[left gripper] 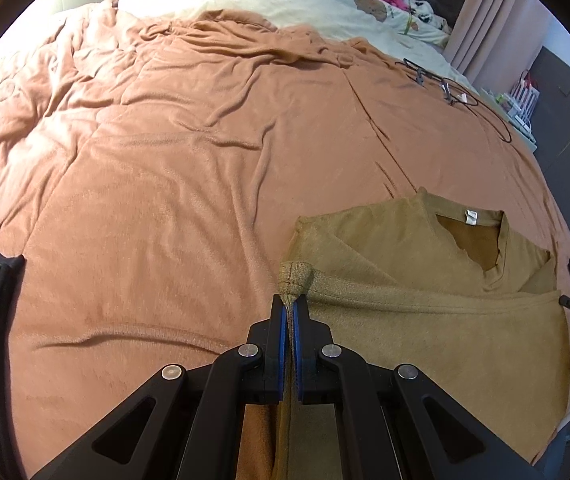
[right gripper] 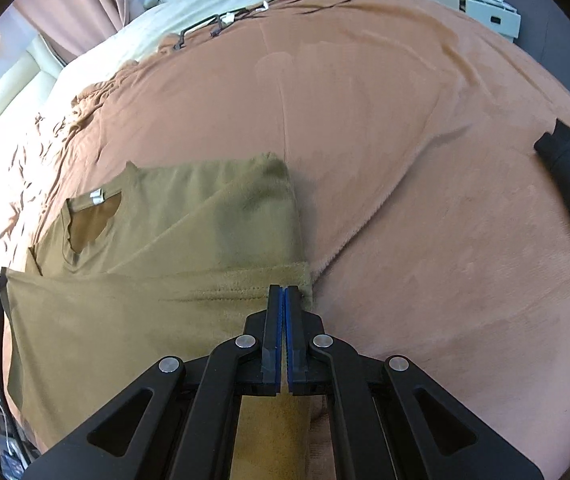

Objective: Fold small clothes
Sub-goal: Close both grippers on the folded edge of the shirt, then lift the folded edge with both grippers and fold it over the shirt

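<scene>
In the left wrist view our left gripper (left gripper: 289,305) pinches a bunched hem corner of the fuzzy olive shirt (left gripper: 425,320) on the rumpled fleece blanket (left gripper: 145,200), and in the right wrist view our right gripper (right gripper: 283,296) clamps the stitched hem's other corner.

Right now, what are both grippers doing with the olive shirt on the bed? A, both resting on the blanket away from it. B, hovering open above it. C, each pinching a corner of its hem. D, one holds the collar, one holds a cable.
C: the left gripper and right gripper are each closed on a hem corner of the shirt.
</scene>
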### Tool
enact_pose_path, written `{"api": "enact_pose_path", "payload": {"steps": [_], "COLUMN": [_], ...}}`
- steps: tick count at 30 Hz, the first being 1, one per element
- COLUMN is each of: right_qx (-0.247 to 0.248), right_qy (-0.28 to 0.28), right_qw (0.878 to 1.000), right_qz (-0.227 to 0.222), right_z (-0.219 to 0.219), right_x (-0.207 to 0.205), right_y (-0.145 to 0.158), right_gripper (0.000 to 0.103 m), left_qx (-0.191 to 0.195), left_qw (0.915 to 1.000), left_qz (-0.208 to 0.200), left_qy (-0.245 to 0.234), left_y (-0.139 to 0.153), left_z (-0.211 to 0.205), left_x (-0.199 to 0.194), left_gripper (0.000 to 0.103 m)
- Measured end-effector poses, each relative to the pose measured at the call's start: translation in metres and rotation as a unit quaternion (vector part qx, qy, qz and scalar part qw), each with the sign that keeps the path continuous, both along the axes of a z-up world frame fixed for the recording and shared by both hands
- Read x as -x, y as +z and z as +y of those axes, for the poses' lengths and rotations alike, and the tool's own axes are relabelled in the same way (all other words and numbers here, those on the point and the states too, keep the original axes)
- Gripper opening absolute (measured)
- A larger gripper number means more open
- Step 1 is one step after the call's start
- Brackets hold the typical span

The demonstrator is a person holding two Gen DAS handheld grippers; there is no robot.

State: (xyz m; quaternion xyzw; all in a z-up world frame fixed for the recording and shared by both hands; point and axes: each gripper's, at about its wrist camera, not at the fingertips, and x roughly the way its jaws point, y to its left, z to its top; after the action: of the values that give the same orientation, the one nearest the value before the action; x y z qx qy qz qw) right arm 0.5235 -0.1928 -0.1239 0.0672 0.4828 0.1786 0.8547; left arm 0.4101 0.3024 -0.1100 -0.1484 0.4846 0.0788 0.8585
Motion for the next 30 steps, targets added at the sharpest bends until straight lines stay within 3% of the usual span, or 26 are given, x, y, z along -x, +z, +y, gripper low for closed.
{"api": "enact_pose_path", "payload": {"steps": [2, 3, 4, 6, 14, 15, 18, 23, 24, 25, 26, 28, 30], "right_qx": [-0.010, -0.016, -0.020, -0.032, -0.054, -0.059, -0.083, -0.086, -0.081, -0.074, -0.066, -0.070, -0.074], "right_qy": [-0.005, -0.008, -0.011, -0.014, -0.014, -0.013, -0.011, -0.010, -0.011, -0.016, -0.023, -0.035, -0.040], "right_qw": [1.000, 1.000, 1.000, 0.999, 0.998, 0.998, 0.996, 0.995, 0.995, 0.996, 0.996, 0.996, 0.996], "right_qz": [0.002, 0.001, -0.002, -0.014, 0.007, 0.010, 0.033, 0.056, 0.054, 0.050, 0.046, 0.040, 0.028], "right_z": [-0.005, -0.008, -0.011, -0.017, -0.028, -0.029, -0.032, -0.033, -0.033, -0.034, -0.036, -0.041, -0.046], "right_x": [-0.006, -0.007, -0.007, -0.001, 0.004, 0.003, -0.006, -0.017, -0.018, -0.016, -0.015, -0.011, -0.004], "right_y": [0.005, 0.007, 0.009, 0.015, 0.010, 0.008, 0.000, -0.009, -0.009, -0.008, -0.006, -0.001, 0.009], "right_gripper": [0.001, 0.015, 0.049, 0.086, 0.085, 0.079, 0.039, 0.037, 0.032, 0.015, 0.009, 0.001, 0.001], "left_qx": [-0.001, -0.001, -0.001, 0.001, 0.012, 0.015, 0.018, 0.016, 0.015, 0.014, 0.011, 0.012, 0.017], "left_qw": [1.0000, 1.0000, 1.0000, 1.0000, 0.9999, 0.9998, 0.9997, 0.9997, 0.9997, 0.9998, 0.9998, 0.9998, 0.9996], "left_qz": [0.002, 0.003, 0.003, 0.004, 0.005, 0.004, 0.007, 0.010, 0.010, 0.009, 0.005, -0.004, -0.010], "left_qy": [-0.001, -0.001, -0.001, 0.000, 0.009, 0.010, 0.013, 0.013, 0.013, 0.014, 0.015, 0.017, 0.019], "left_y": [-0.001, -0.002, -0.002, -0.003, -0.008, -0.008, -0.010, -0.012, -0.012, -0.012, -0.011, -0.008, -0.004], "left_z": [-0.001, -0.002, -0.002, -0.002, 0.000, 0.001, 0.003, 0.001, 0.001, 0.001, 0.001, 0.002, 0.003], "left_x": [-0.001, -0.001, -0.002, -0.002, 0.000, 0.000, 0.000, 0.000, -0.001, 0.000, 0.000, 0.002, 0.005], "left_gripper": [0.003, 0.003, 0.003, 0.003, 0.003, 0.003, 0.003, 0.003, 0.003, 0.003, 0.003, 0.003, 0.003]}}
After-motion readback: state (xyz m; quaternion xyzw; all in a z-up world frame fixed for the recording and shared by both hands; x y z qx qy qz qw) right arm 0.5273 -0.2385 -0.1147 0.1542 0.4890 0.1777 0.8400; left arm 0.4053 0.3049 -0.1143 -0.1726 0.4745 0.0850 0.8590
